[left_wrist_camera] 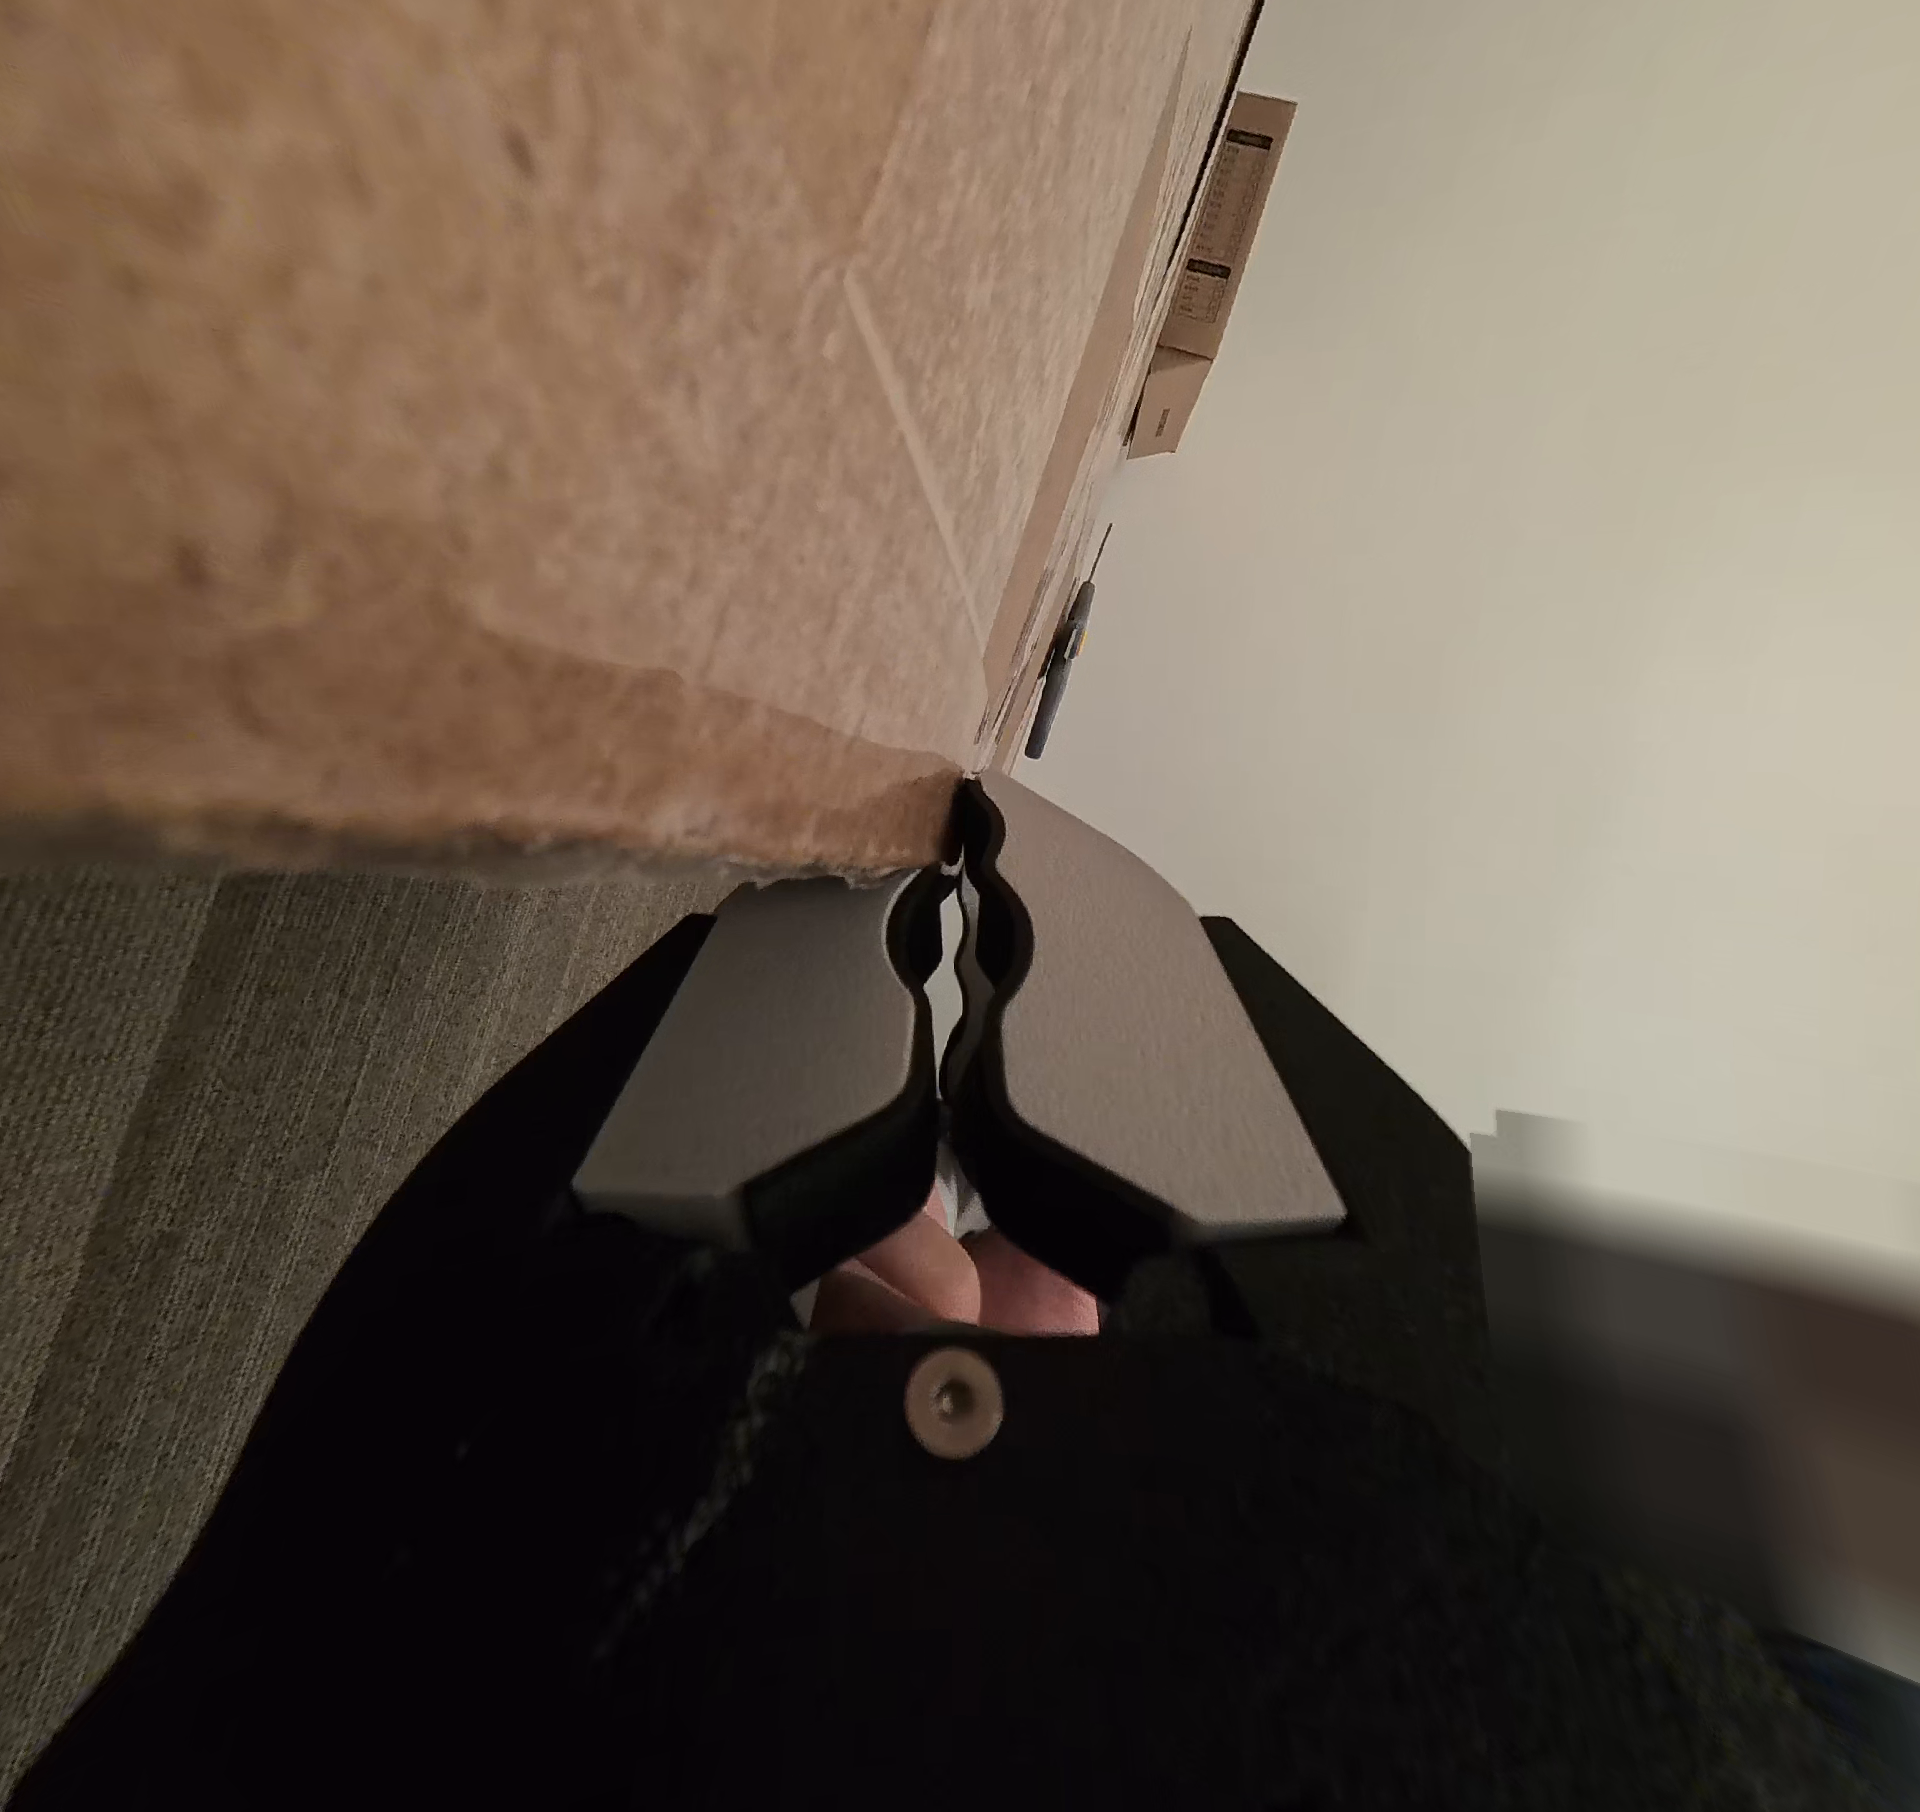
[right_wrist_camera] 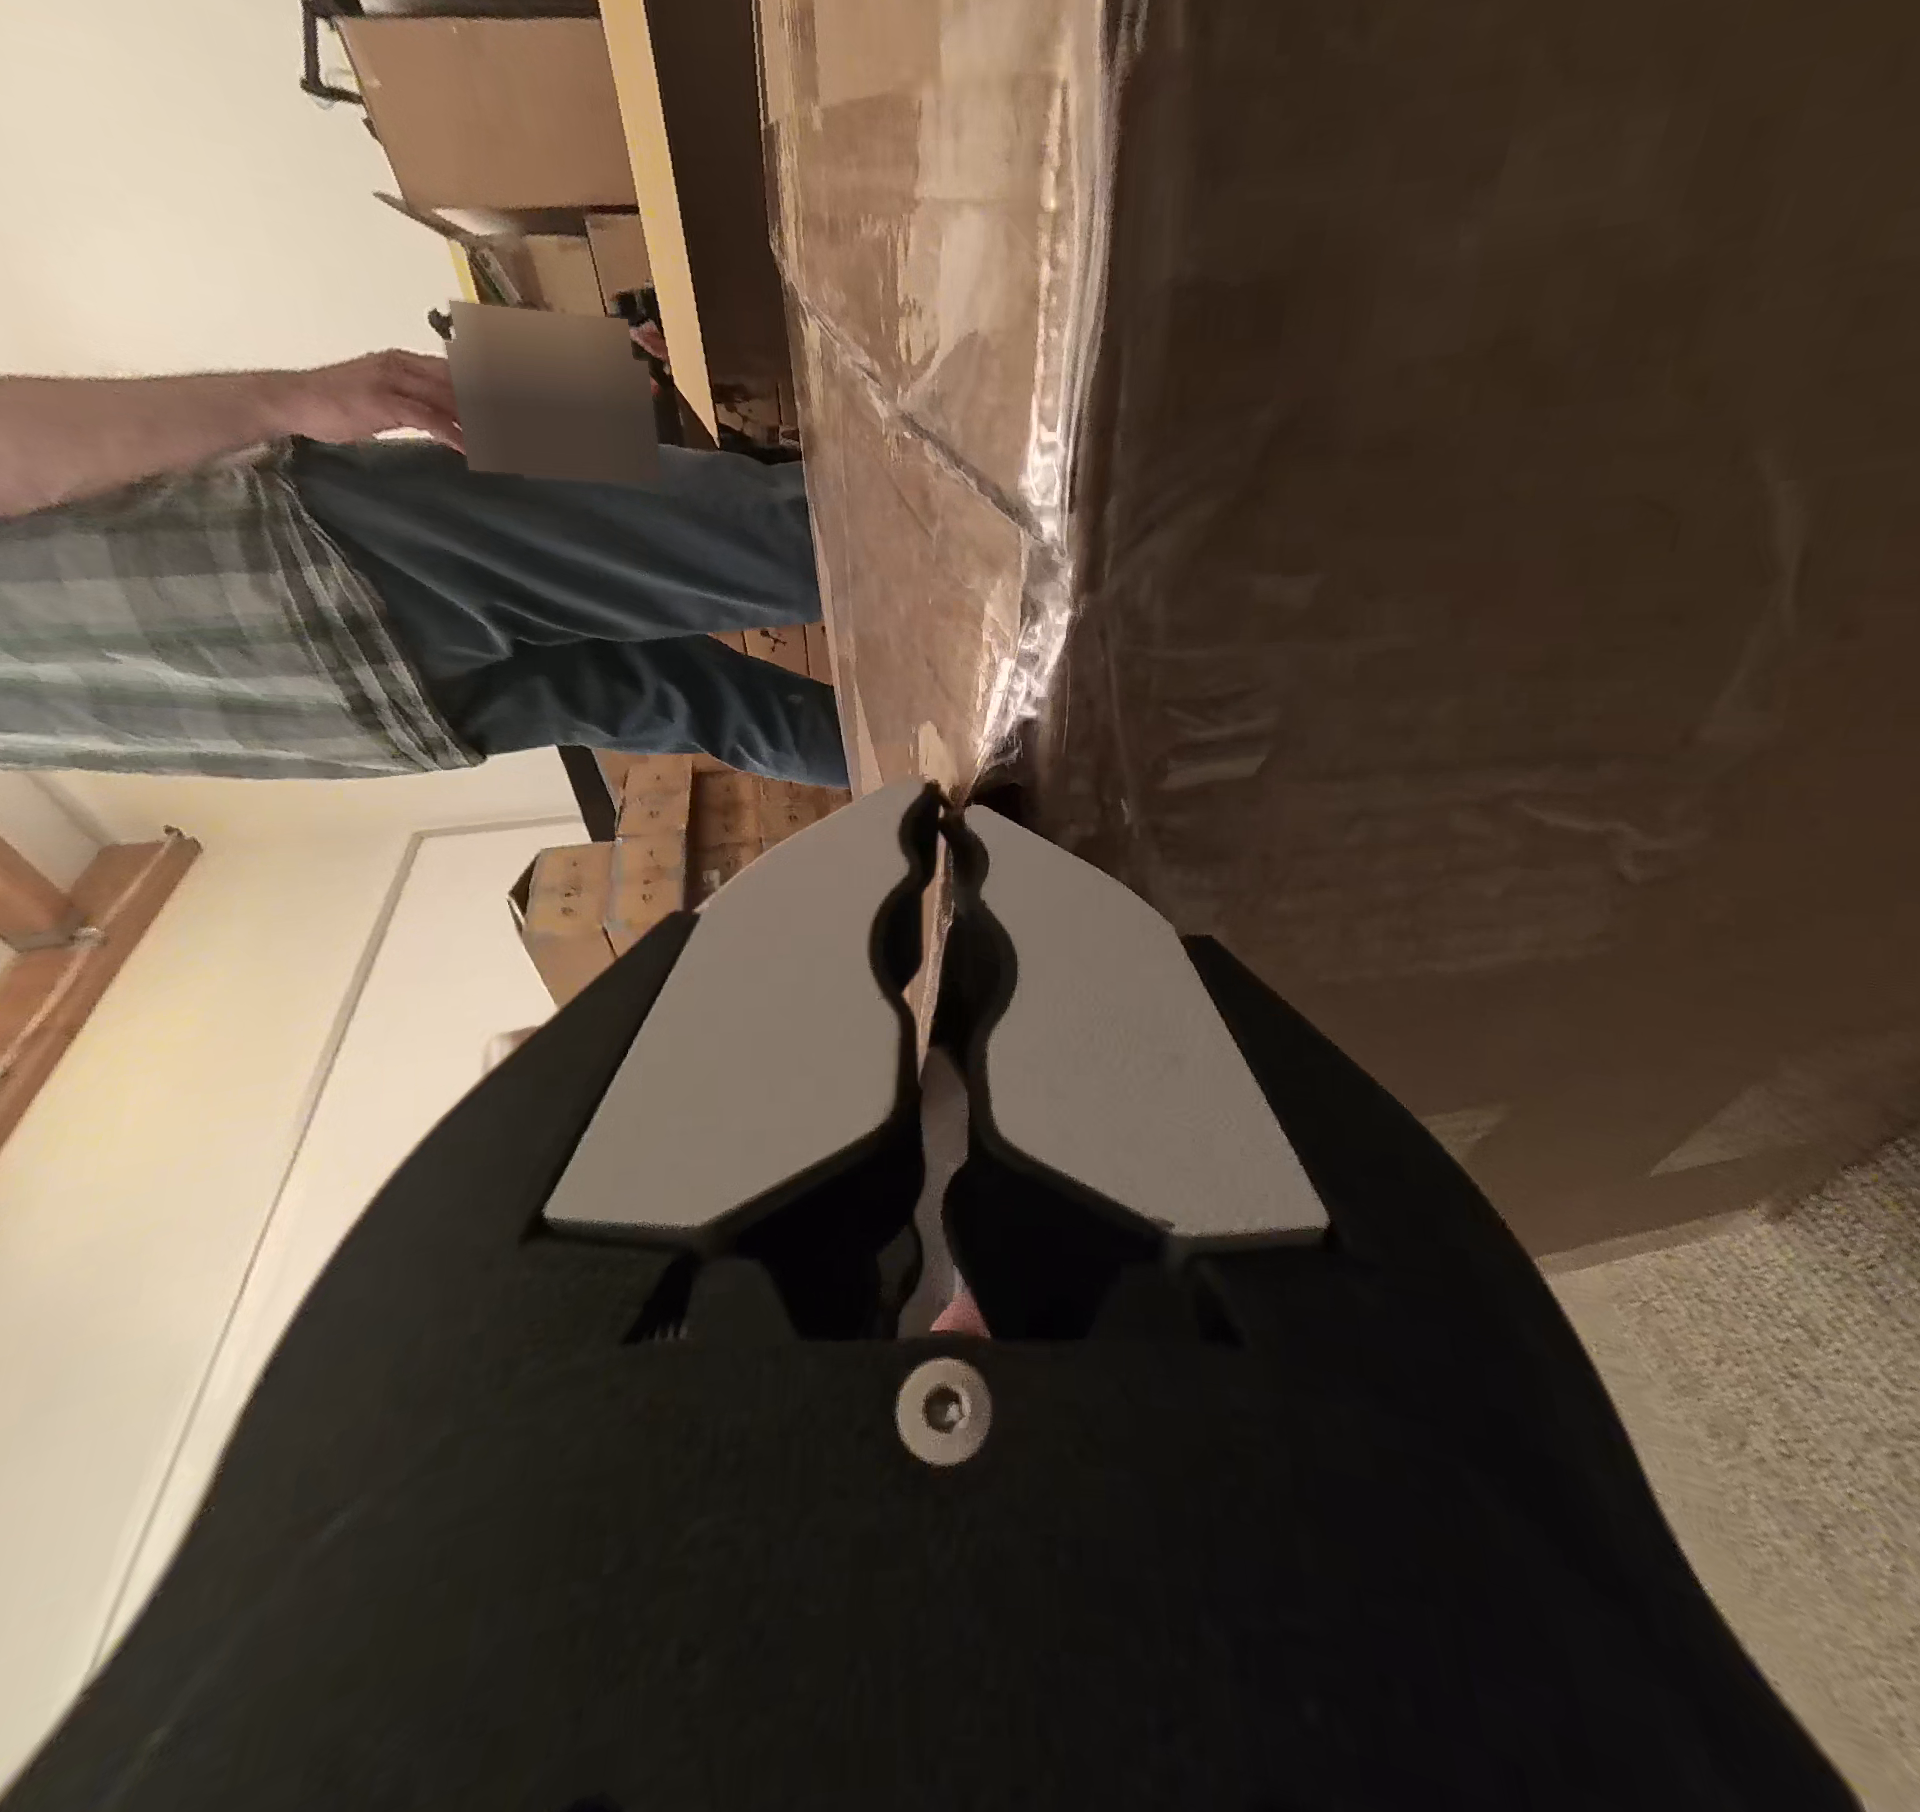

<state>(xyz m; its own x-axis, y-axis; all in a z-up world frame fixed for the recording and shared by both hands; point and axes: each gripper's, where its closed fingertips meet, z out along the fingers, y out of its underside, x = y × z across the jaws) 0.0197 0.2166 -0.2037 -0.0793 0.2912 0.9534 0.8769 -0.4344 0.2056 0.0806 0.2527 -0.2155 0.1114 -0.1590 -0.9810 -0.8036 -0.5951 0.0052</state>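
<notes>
In the left wrist view a large brown cardboard flap (left_wrist_camera: 520, 360) fills the upper left. My left gripper (left_wrist_camera: 964, 827) is shut, and its tips pinch the flap's lower corner; the flap covers the tip of the left finger (left_wrist_camera: 810, 1024). In the right wrist view my right gripper (right_wrist_camera: 945, 817) is shut on the edge of a cardboard panel (right_wrist_camera: 914, 515), and a brown strip shows between the fingers. Crinkled clear film (right_wrist_camera: 1039, 536) runs along that edge. The box's dark side (right_wrist_camera: 1507, 515) fills the right.
A blue and yellow tool (left_wrist_camera: 1060, 661) and small printed boxes (left_wrist_camera: 1216, 256) lie on the box's far face. A person in a plaid shirt and dark trousers (right_wrist_camera: 520, 567) stands close behind the box. Stacked cartons (right_wrist_camera: 488, 100) and small boxes (right_wrist_camera: 623, 879) are beyond. Grey carpet (left_wrist_camera: 208, 1087) lies below. Some 8 centimeters of space lies between my two pairs of fingers.
</notes>
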